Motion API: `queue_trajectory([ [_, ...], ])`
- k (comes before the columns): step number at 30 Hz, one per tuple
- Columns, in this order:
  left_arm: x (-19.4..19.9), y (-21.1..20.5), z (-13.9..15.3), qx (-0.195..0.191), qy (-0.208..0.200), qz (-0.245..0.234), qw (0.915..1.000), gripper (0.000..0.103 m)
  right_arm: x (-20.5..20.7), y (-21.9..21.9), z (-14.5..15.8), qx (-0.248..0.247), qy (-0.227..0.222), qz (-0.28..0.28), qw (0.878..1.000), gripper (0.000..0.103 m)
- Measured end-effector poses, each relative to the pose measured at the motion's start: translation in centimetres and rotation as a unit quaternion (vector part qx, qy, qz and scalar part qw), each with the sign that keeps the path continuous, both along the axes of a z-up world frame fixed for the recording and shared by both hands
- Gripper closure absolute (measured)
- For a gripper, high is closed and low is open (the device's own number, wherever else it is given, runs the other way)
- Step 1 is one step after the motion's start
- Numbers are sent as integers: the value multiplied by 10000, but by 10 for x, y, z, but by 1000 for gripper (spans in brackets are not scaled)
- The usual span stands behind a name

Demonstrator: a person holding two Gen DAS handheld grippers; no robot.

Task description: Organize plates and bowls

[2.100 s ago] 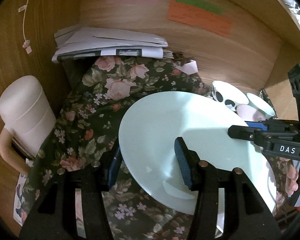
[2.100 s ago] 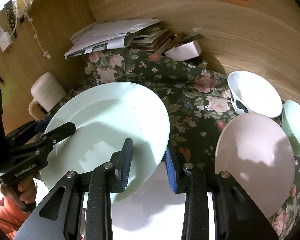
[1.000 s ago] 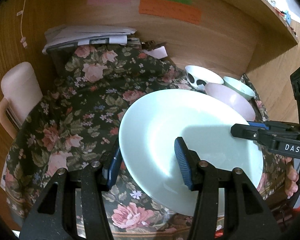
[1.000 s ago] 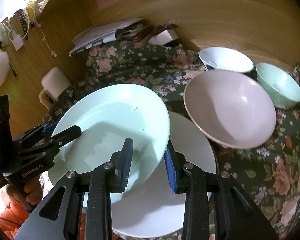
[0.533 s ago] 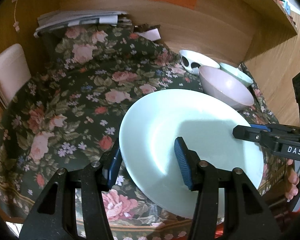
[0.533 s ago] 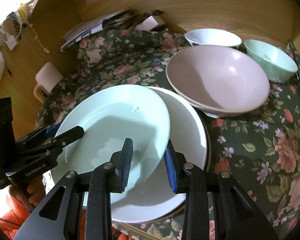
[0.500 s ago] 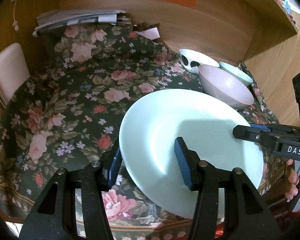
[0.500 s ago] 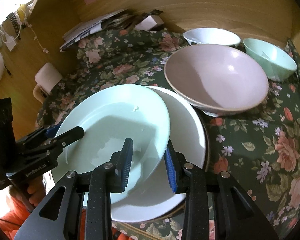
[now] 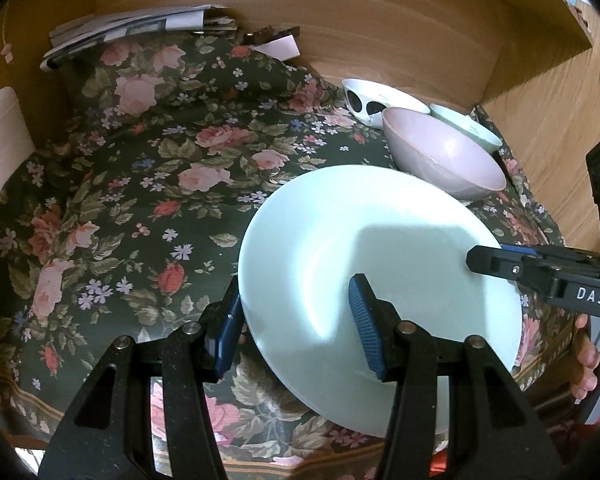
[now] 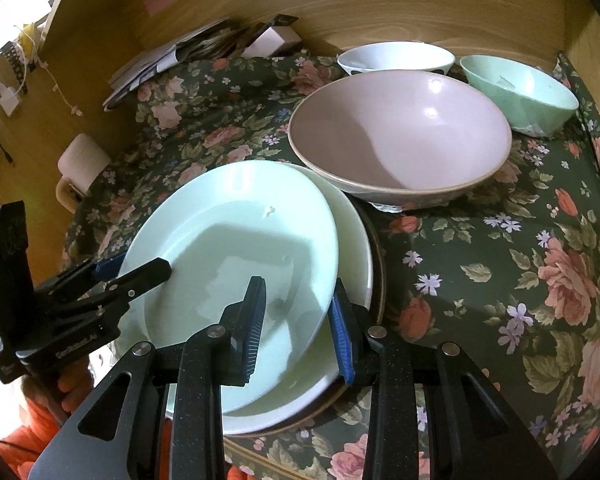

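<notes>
The left hand-held gripper (image 9: 296,320) points steeply downward, its two blue-padded fingers straddling the near-left rim of the pale green plate (image 9: 380,264), one pad under the rim and one on top of it, gripping it. The right hand-held gripper (image 10: 298,320) is also angled down, its jaws closed on the opposite rim of that plate. Bare fingers of the person's right hand (image 9: 584,364) curl around its handle, right of the plate.
</notes>
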State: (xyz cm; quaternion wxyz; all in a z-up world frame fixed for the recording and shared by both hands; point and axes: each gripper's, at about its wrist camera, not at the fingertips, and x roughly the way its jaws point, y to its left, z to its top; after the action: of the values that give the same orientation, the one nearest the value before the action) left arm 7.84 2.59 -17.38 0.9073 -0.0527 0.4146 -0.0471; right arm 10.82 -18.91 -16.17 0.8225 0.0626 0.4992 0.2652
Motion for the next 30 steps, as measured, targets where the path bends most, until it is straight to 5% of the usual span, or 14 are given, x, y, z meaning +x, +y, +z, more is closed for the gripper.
queue_trajectory([
  [19,8,2,7,124,-74,-18,9999,45,-5,-14,21,-66,-384,-278,9989,70],
  [27,18,-1,37,162,-455,-39,9988,36,1,-29,49,-145,-999,-604,9931,46],
  [30,27,-6,48,248,-554,-108,9981,34,8,-35,53,-208,-1142,-768,9903,46],
])
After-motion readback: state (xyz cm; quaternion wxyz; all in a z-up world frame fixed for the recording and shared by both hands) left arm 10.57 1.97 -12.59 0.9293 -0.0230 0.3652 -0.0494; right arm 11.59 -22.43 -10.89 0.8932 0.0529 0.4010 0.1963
